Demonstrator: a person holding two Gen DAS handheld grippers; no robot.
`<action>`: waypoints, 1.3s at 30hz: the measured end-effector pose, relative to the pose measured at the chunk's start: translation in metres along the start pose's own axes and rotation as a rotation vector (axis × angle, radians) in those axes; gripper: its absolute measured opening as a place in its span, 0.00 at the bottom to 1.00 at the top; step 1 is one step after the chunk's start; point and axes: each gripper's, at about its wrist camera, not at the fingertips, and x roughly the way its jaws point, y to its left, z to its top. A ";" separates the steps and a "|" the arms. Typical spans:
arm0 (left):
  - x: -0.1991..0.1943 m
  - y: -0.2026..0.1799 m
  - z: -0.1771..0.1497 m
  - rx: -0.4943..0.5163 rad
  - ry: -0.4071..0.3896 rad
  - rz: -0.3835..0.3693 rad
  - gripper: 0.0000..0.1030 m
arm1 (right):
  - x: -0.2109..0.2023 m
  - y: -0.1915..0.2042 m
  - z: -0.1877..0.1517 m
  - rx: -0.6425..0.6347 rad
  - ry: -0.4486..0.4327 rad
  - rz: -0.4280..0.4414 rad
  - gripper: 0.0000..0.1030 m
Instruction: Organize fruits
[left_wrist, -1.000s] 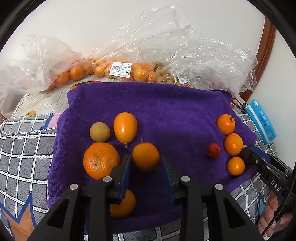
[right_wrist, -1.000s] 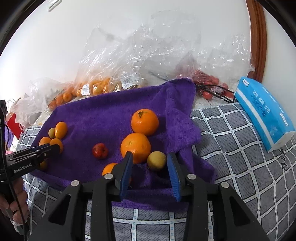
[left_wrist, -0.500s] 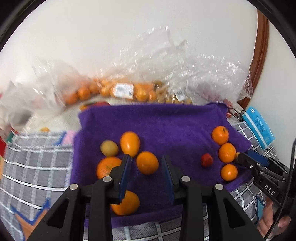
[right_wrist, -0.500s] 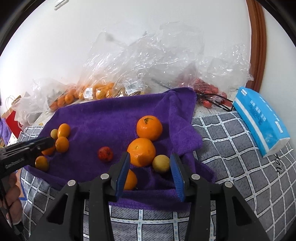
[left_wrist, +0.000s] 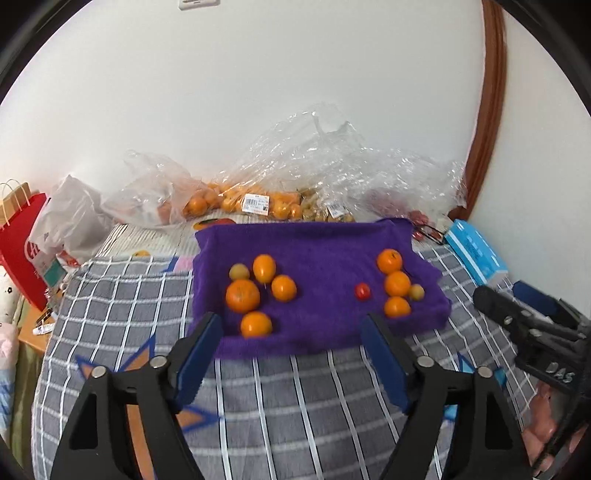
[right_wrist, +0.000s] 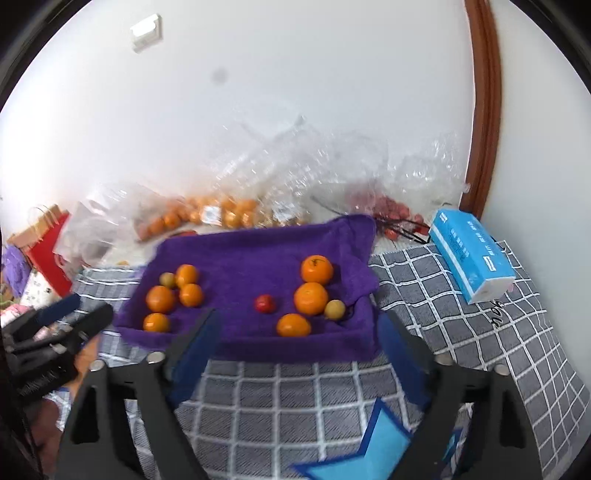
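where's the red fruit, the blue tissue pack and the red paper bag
red fruit (right_wrist: 264, 303), right wrist view, its middle
blue tissue pack (right_wrist: 470, 254), right wrist view, its top face
red paper bag (left_wrist: 18, 254), left wrist view, its red side

The purple towel (left_wrist: 317, 254) carries one fruit cluster (left_wrist: 255, 291) near its left edge, another (left_wrist: 397, 284) near its right edge. Between them, only a red fruit (left_wrist: 362, 291) interrupts bare cloth. Plastic bags (left_wrist: 295, 184) crowd the towel's far edge.
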 end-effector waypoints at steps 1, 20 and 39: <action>-0.005 -0.001 -0.004 0.000 -0.001 0.005 0.80 | -0.007 0.001 -0.002 0.001 -0.001 0.003 0.90; -0.071 -0.002 -0.028 -0.002 -0.072 0.057 0.88 | -0.085 -0.001 -0.022 0.004 -0.029 -0.064 0.94; -0.071 -0.007 -0.027 0.002 -0.065 0.059 0.88 | -0.084 -0.008 -0.025 0.020 -0.029 -0.074 0.94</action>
